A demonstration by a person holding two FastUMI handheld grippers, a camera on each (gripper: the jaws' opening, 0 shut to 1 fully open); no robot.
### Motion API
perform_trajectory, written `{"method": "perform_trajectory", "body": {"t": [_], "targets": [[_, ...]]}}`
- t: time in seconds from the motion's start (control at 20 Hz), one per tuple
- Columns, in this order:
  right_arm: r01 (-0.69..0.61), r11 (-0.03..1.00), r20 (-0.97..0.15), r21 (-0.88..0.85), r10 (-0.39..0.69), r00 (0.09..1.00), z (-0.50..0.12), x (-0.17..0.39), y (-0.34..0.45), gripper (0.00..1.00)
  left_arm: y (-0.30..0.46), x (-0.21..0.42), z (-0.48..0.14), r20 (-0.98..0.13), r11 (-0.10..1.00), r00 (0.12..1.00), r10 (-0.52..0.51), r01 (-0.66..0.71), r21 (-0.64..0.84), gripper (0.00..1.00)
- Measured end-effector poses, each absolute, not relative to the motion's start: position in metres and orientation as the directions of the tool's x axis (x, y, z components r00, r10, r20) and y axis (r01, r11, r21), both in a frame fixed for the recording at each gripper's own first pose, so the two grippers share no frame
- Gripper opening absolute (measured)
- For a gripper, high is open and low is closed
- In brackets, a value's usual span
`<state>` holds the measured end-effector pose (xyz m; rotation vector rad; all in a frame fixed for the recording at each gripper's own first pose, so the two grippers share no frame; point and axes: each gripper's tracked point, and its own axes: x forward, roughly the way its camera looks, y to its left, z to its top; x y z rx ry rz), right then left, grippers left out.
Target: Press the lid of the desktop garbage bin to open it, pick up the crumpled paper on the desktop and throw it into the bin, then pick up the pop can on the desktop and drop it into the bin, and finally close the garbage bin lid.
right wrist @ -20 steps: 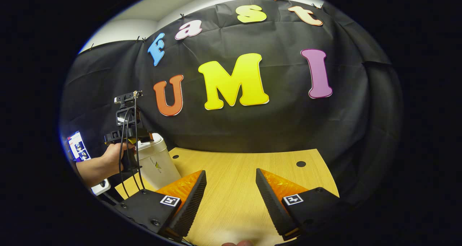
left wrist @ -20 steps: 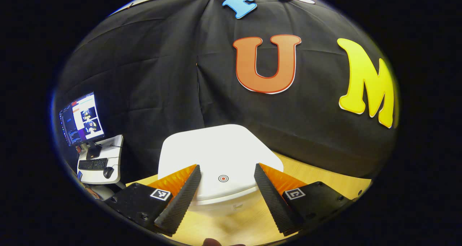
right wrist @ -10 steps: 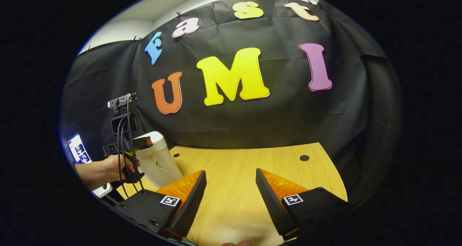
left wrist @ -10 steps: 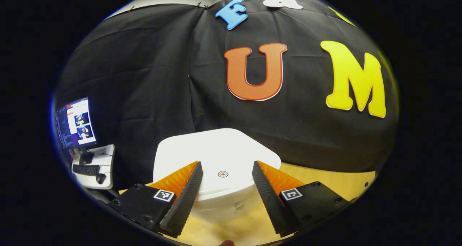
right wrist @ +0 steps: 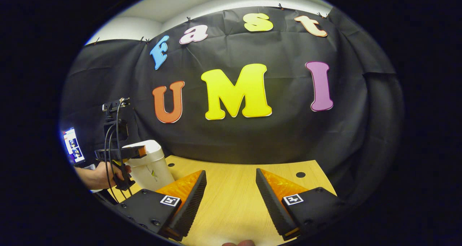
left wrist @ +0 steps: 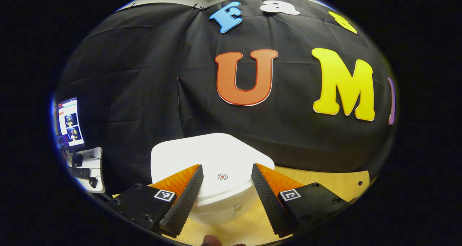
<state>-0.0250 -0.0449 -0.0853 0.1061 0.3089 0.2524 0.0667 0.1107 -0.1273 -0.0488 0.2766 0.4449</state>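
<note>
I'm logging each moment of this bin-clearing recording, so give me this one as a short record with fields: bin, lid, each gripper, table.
bin: white desktop bin on the wooden table, at its left end in the right gripper view
lid: white lid down, small red target mark near its front edge
left gripper: left gripper open, fingers to either side of the mark above the lid; contact cannot be told
right gripper: right gripper open, holding nothing, over bare table
holder: a hand grips the left gripper beside the bin
</note>
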Motion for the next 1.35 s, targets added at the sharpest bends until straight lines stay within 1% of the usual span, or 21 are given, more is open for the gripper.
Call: {"method": "perform_trajectory", "body": {"t": [0.1, 0.25, 0.4, 0.65, 0.85, 1.0, 1.05, 1.1, 1.15, 1.25, 1.35], "targets": [[-0.214, 0.968, -0.275, 0.131, 0.243, 0.93, -0.08, -0.023, -0.043, 0.88, 0.103, 0.064, -0.108, -0.242, 0.919, 0.889, 0.388, -0.394, 0.023, 0.9], [-0.195, 0.975, -0.237, 0.102, 0.214, 0.948, -0.063, -0.022, -0.04, 0.88, 0.081, 0.068, -0.077, -0.185, 0.959, 0.941, 0.284, -0.281, 0.045, 0.89], [-0.171, 0.982, -0.199, 0.084, 0.185, 0.962, -0.045, -0.022, -0.034, 0.88, 0.054, 0.056, -0.037, -0.112, 0.982, 0.977, 0.18, -0.172, 0.079, 0.9], [-0.11, 0.992, -0.115, 0.058, 0.116, 0.987, -0.011, -0.021, -0.027, 0.87, -0.001, 0.035, 0.003, -0.057, 0.999, 0.998, 0.0, 0.002, 0.036, 0.9], [-0.091, 0.995, -0.046, 0.029, 0.092, 0.995, 0.014, -0.028, -0.019, 0.87, -0.043, 0.007, 0.018, -0.001, 0.992, 0.992, -0.125, 0.125, 0.03, 0.89], [-0.08, 0.997, -0.003, -0.004, 0.08, 0.997, 0.027, -0.036, -0.015, 0.87, -0.058, -0.014, 0.024, 0.036, 0.986, 0.986, -0.165, 0.164, 0.038, 0.89], [-0.078, 0.997, 0.009, -0.011, 0.078, 0.997, 0.03, -0.039, -0.013, 0.86, -0.061, -0.02, 0.023, 0.045, 0.984, 0.983, -0.176, 0.174, 0.037, 0.89], [-0.075, 0.997, 0.017, -0.015, 0.076, 0.997, 0.032, -0.041, -0.011, 0.87, -0.063, -0.025, 0.024, 0.049, 0.984, 0.983, -0.177, 0.176, 0.036, 0.89], [-0.074, 0.997, 0.02, -0.013, 0.074, 0.997, 0.032, -0.042, -0.011, 0.86, -0.064, -0.03, 0.023, 0.05, 0.985, 0.984, -0.17, 0.169, 0.038, 0.89], [-0.072, 0.997, 0.016, -0.004, 0.072, 0.997, 0.03, -0.044, -0.009, 0.87, -0.065, -0.036, 0.02, 0.048, 0.987, 0.986, -0.163, 0.162, 0.02, 0.89], [-0.064, 0.998, 0.003, -0.006, 0.064, 0.998, 0.026, -0.045, -0.011, 0.87, -0.064, -0.041, 0.019, 0.051, 0.989, 0.988, -0.147, 0.146, 0.035, 0.89]]}}
